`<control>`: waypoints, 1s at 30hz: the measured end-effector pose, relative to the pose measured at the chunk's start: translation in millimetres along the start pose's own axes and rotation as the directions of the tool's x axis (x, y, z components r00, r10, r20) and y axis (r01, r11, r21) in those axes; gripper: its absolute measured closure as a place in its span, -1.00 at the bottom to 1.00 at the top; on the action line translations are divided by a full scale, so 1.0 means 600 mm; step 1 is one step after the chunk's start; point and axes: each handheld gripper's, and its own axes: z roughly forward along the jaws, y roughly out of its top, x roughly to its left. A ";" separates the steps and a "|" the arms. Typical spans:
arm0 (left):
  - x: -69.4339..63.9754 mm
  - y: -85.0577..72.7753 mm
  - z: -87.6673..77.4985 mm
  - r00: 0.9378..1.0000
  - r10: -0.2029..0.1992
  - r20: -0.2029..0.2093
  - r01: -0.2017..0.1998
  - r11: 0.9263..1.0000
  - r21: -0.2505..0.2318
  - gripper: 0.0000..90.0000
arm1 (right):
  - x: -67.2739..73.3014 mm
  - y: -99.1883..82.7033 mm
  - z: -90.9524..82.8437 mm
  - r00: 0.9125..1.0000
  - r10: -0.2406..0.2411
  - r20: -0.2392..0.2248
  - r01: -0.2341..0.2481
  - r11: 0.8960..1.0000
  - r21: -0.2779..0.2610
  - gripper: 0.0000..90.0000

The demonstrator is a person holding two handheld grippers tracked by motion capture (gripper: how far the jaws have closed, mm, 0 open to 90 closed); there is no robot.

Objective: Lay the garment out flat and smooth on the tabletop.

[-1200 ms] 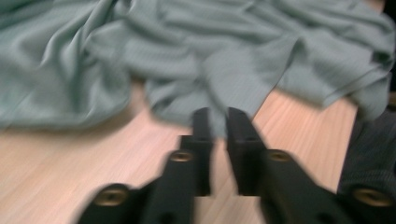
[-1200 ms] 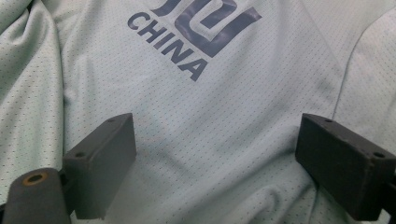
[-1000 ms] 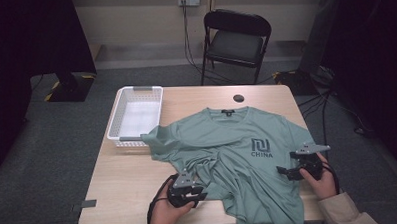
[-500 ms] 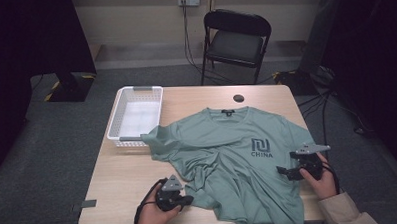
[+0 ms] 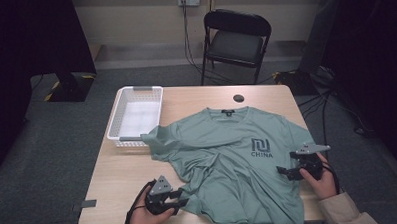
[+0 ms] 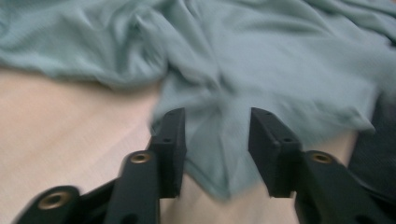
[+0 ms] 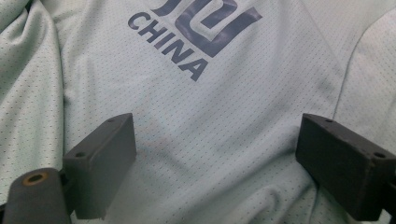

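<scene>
The table [image 5: 109, 180] bears a green shirt [image 5: 228, 156], spread beside the basket [image 5: 135, 114]. At the shirt's near-left hem, the left gripper [image 5: 182, 201] has just been opening, a fabric corner between its unclenched jaws. At the shirt's right edge, the right gripper [image 5: 283, 172] lies level, released.

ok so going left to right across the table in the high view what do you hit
white basket → left gripper → green t-shirt → right gripper

White basket [image 5: 135, 115] on table [image 5: 113, 175]; black chair [image 5: 235, 40] behind.
</scene>
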 end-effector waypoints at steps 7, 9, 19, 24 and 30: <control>0.004 0.031 0.044 0.998 0.035 -0.057 -0.032 0.998 0.051 0.35 | 0.000 0.000 0.000 1.000 0.000 0.000 0.000 1.000 0.000 -0.75; 0.002 0.035 0.051 0.998 0.033 -0.061 -0.029 0.997 0.077 0.59 | 0.000 0.000 0.000 1.000 0.000 0.000 0.000 1.000 0.000 -0.75; 0.005 0.016 0.024 1.000 -0.018 -0.021 0.020 0.995 0.093 0.95 | 0.000 0.000 0.000 1.000 0.000 0.000 0.000 1.000 0.000 -0.75; 0.000 -0.003 0.005 0.999 -0.032 -0.006 0.032 0.995 0.091 0.95 | 0.000 0.000 0.000 1.000 0.000 0.000 0.000 1.000 0.000 -0.75; -0.001 -0.015 -0.008 0.999 -0.039 0.001 0.039 0.995 0.088 0.95 | 0.000 0.000 0.000 1.000 0.000 0.000 0.000 1.000 0.000 -0.75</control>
